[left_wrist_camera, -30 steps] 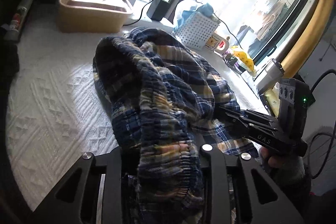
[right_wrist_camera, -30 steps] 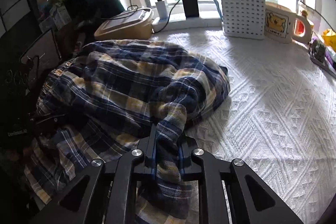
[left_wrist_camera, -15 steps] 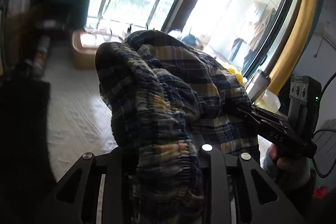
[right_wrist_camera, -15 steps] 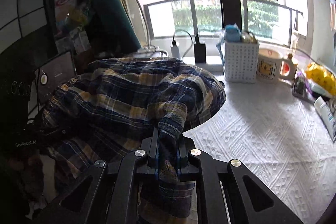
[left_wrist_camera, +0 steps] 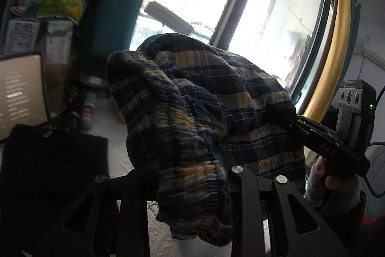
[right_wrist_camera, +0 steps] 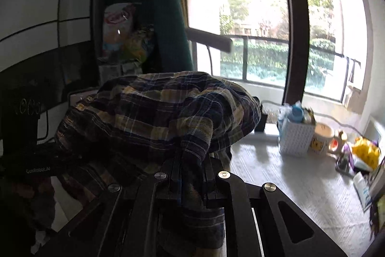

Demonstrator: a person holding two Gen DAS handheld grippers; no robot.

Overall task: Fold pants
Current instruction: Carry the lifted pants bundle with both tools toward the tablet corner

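Left wrist view: we pinch the gathered waistband of the plaid pants [left_wrist_camera: 192,117] in our left tongs [left_wrist_camera: 192,175]. Our right tongs [right_wrist_camera: 190,168] pinch another fold, the pants hanging bunched between both, lifted above the white table [right_wrist_camera: 288,184].

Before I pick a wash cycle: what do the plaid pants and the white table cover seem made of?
Navy-and-tan plaid pants: seemingly soft woven cotton or flannel, matte, with a puckered elastic waistband. White table cover: looks like textured woven or quilted cloth, going by its raised pattern.
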